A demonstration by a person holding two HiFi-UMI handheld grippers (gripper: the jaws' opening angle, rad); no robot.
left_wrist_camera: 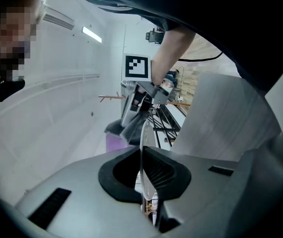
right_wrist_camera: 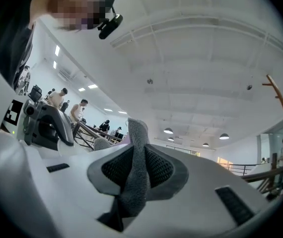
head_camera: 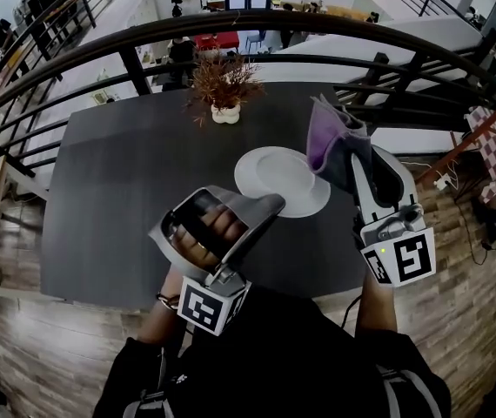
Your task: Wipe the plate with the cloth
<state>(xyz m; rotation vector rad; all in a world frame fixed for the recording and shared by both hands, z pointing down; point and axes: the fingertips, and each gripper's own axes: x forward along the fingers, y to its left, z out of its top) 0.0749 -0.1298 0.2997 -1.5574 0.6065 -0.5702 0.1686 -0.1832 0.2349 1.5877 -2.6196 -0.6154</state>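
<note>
The bench (head_camera: 117,207) is carrying the work, and the plate (head_camera: 276,174) near its middle is serving as the reference here. The left gripper (left_wrist_camera: 142,171) is gripping the plate's near rim, jaws pressed tight on the thin edge. Whether the plate is resting on the bench or is raised slightly cannot be told. The cloth (head_camera: 333,146), purple and grey, is hanging bunched over the plate's right rim, clamped between the jaws of the right gripper (right_wrist_camera: 137,170). Contact between cloth and plate cannot be confirmed.

Judged from this, both grasps are done and the wiping itself is remaining. The plate's face is showing bare, with the cloth overlapping only its right edge.

The railing (head_camera: 144,37) is curving beyond the plate's far side. A potted plant (head_camera: 224,85) is standing off the plate's far-left rim, apart from it. Nothing is lying between cloth and plate, so only a wide stroke is likely to risk brushing the plant.
</note>
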